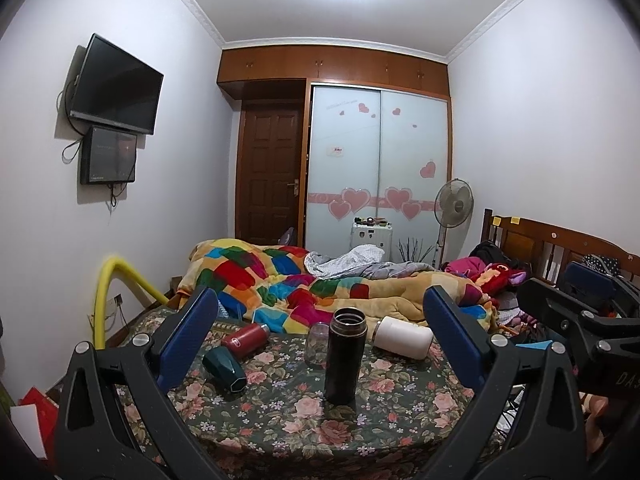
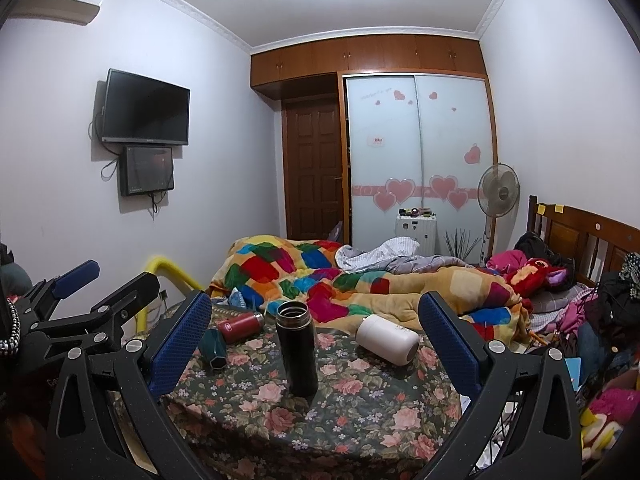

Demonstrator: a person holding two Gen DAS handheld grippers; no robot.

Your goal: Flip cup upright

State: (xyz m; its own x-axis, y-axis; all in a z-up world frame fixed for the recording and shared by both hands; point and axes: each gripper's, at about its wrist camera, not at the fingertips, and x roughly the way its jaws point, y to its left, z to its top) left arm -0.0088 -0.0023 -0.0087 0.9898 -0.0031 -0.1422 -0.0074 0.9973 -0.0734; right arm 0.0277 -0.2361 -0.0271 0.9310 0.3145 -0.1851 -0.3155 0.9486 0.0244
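A black flask [image 1: 344, 356] stands upright and open-topped on the floral tablecloth [image 1: 280, 420]; it also shows in the right wrist view [image 2: 297, 350]. A white cup [image 1: 403, 337] [image 2: 387, 339], a red bottle [image 1: 245, 339] [image 2: 240, 325] and a dark green cup [image 1: 225, 368] [image 2: 213, 349] lie on their sides. A clear glass jar [image 1: 317, 344] stands behind the flask. My left gripper [image 1: 320, 344] is open and empty, short of the flask. My right gripper [image 2: 316, 344] is open and empty, to the right of the left gripper.
A bed with a multicoloured quilt [image 1: 304, 284] lies just behind the table. A yellow pipe [image 1: 116, 292] curves at the left. A wooden headboard [image 1: 560, 248] and piled clothes are at the right. A standing fan [image 1: 452, 208] is by the wardrobe.
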